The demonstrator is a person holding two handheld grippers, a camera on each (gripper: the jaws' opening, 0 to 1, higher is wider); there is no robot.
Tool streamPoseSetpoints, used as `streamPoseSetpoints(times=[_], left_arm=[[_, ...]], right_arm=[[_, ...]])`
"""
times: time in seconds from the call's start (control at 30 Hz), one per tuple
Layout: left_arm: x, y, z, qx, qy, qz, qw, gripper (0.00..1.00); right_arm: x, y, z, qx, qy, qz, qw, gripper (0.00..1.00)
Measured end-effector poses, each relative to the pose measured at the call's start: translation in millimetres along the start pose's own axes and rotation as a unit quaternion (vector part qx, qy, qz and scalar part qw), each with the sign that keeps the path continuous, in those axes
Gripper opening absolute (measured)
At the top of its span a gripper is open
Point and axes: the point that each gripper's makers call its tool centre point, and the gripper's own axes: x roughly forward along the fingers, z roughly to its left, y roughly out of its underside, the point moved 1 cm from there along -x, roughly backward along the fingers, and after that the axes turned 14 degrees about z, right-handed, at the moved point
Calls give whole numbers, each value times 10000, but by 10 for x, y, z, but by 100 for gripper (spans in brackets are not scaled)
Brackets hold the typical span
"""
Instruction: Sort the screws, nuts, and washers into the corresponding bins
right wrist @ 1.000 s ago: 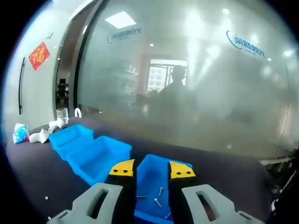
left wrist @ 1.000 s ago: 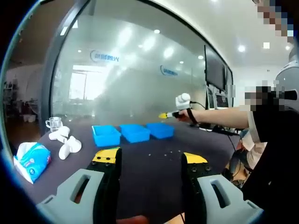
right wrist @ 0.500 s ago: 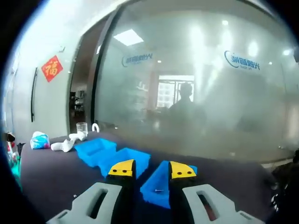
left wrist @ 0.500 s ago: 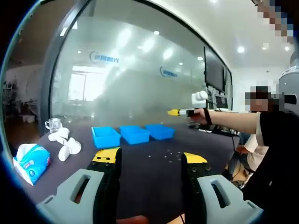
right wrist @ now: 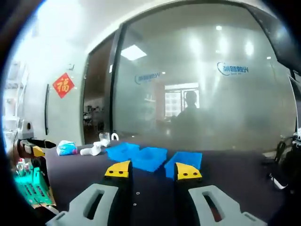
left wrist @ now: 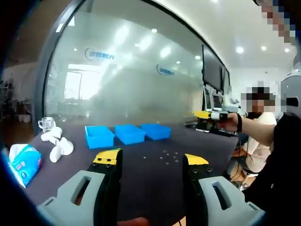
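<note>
Three blue bins [left wrist: 129, 133] stand in a row on the dark table [left wrist: 141, 183]; in the right gripper view the bins [right wrist: 149, 157] lie just past my jaws. Small loose hardware [left wrist: 167, 154] is scattered in front of the bins. My left gripper [left wrist: 150, 159] hovers low over the table's near side, open and holding nothing. My right gripper [right wrist: 153, 170] is open too, with nothing between its yellow-tipped jaws. It appears in the left gripper view as the right gripper [left wrist: 207, 114], held in the air to the right of the bins.
A tissue pack [left wrist: 21, 162], crumpled white items [left wrist: 56, 143] and a glass cup [left wrist: 46, 123] sit at the table's left end. A frosted glass wall runs behind the table. A green item [right wrist: 28, 188] lies at the table edge near the left gripper [right wrist: 33, 148]. A person's arm [left wrist: 254, 129] reaches in.
My right gripper has pulled back and away from over the rightmost bin, toward the person, and its jaws stand slightly wider. The left gripper has barely moved.
</note>
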Motion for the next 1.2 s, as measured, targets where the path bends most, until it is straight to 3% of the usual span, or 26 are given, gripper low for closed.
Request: streamPoseSetpoints(times=[0.23, 0.33, 0.47, 0.67, 1.2], left_arm=[[35, -9, -30, 28, 43, 9, 10000, 49], [41, 6, -24, 29, 39, 35, 10000, 49], [56, 47, -20, -55, 46, 82, 9999, 49], [56, 81, -45, -37, 61, 132, 9999, 49], [-15, 27, -1, 36, -47, 84, 9999, 49]], right_arm=[[-425, 266, -176, 170, 300, -21, 9994, 32], [-623, 304, -271, -134, 768, -165, 9968, 32], [-755, 394, -243, -51, 795, -182, 9967, 32], [-854, 455, -221, 87, 801, -188, 9966, 32], [-814, 425, -15, -19, 585, -145, 9982, 32]])
